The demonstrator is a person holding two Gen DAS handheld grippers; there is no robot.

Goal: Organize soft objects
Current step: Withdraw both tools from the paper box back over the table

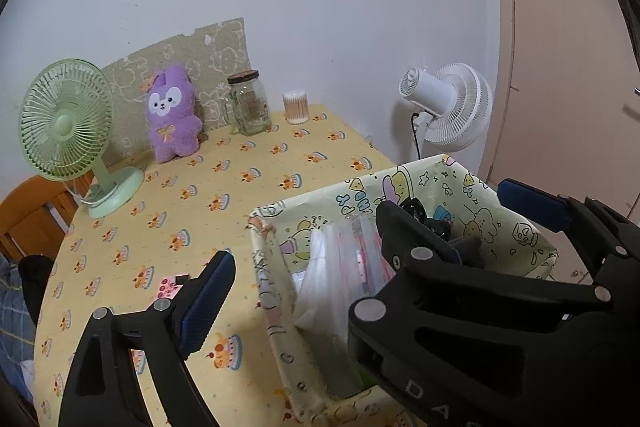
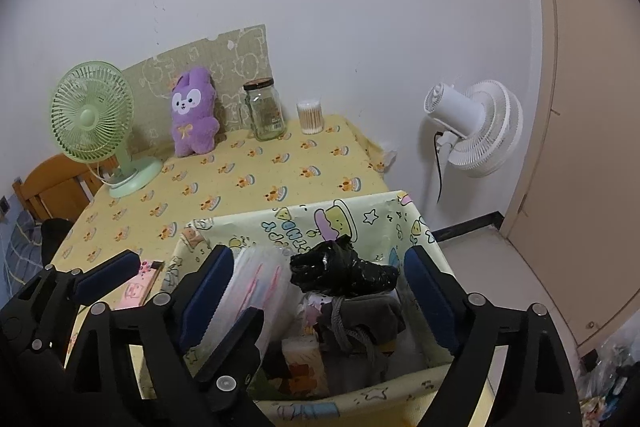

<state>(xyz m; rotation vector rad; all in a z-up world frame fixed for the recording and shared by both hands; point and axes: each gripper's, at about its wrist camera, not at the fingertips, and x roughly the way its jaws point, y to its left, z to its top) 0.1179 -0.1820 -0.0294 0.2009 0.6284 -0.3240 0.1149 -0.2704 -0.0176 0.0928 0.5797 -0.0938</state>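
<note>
Yellow tablecloth [image 2: 256,187] runs back to the wall, where our purple plush [image 2: 194,111] stands upright, far beyond the basket [image 2: 360,215]. Both claws gape empty at the basket; the left gripper [image 1: 360,247] seems nearer.
</note>
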